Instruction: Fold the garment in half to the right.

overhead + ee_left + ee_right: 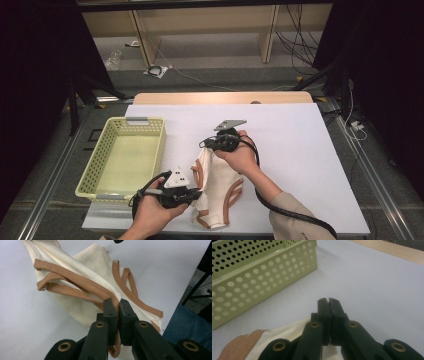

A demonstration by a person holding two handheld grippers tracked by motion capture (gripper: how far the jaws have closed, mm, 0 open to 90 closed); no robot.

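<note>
A cream garment [216, 181] with brown trim lies partly on the white table sheet [300, 150], its top end lifted. My left gripper [196, 193] is at the garment's near left side, shut on a brown trim strap [82, 283]. In the left gripper view the jaws of that gripper [117, 304] pinch the strap where it meets the cream cloth [92, 260]. My right gripper [211, 145] holds the garment's upper end above the table. In the right gripper view its jaws [328, 301] are shut with a sliver of cream cloth between the tips, and more of the garment [287, 331] hangs below.
A pale yellow-green perforated basket [93, 165] stands on the left of the table, its wall [262, 282] close to the right gripper. The table's wooden far edge [220, 97] lies beyond the sheet. Cables and shelf legs are on the floor behind.
</note>
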